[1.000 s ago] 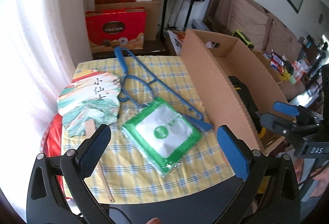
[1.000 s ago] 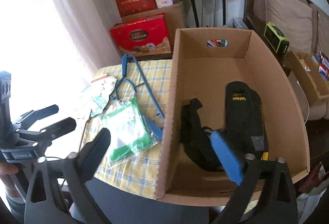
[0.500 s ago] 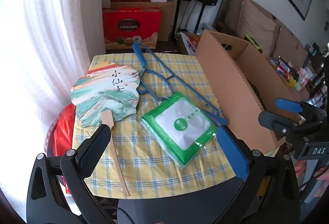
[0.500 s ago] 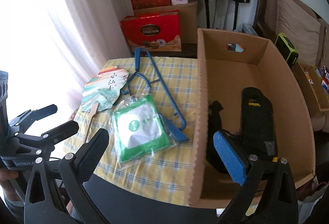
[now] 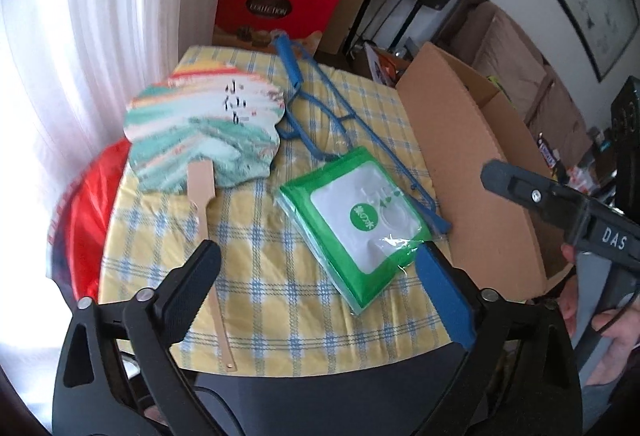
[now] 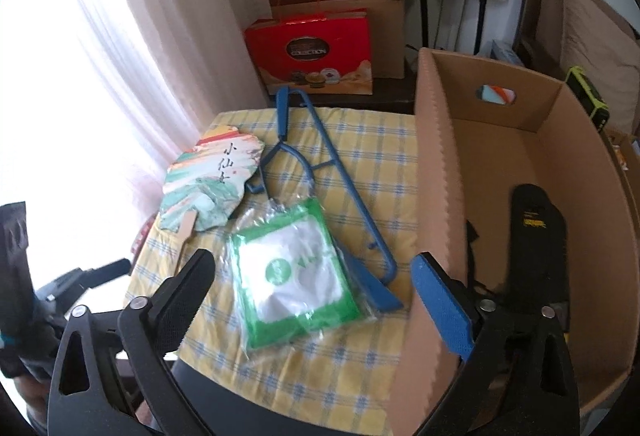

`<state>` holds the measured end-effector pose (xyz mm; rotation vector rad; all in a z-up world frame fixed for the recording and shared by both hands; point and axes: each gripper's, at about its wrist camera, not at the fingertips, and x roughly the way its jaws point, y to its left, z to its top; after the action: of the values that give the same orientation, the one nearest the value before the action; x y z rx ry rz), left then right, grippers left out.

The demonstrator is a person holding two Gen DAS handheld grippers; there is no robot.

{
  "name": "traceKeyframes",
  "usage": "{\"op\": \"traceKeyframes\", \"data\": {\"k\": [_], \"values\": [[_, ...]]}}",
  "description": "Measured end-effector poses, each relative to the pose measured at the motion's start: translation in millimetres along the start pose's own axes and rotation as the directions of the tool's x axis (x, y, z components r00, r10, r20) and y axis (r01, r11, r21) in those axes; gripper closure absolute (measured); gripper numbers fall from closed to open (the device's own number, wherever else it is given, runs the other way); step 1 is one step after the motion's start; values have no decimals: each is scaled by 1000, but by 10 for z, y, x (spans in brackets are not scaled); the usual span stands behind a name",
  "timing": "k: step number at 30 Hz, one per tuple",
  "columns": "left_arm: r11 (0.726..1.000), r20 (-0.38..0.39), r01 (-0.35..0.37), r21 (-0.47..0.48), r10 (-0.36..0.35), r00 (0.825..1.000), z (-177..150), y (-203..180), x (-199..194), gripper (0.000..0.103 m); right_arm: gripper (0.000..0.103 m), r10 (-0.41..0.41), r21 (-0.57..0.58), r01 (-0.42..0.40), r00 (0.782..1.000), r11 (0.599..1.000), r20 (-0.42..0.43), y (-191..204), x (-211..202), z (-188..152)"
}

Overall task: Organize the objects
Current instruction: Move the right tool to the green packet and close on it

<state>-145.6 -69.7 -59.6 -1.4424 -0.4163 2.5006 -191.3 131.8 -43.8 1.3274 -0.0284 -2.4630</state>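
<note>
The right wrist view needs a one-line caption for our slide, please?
Open right gripper above green packet, paper fan and blue hanger beside cardboard box.

- Left gripper (image 5: 316, 284) has swung leftward: the paper fan (image 5: 204, 131) now sits near centre of its view; the cardboard box (image 5: 476, 171) has slid to the right edge.
- Right gripper (image 6: 312, 288) has shifted left, away from the box interior; it now hangs above the green packet (image 6: 292, 272), jaws spread throughout.
- Table items unmoved.
</note>
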Motion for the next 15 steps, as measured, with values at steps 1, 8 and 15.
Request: {"op": "traceKeyframes", "data": {"k": [1, 8, 15], "values": [[1000, -9, 12, -11, -12, 1000, -13, 16, 47, 12, 13, 1, -1, -1, 1000, 1000, -11, 7, 44, 12], [998, -64, 55, -34, -57, 996, -112, 10, 309, 27, 39, -45, -25, 44, 996, 999, -78, 69, 440, 53], [996, -116, 82, -44, -86, 990, -188, -49, 578, 30, 44, -59, -43, 53, 986, 998, -156, 78, 776, 107]]}}
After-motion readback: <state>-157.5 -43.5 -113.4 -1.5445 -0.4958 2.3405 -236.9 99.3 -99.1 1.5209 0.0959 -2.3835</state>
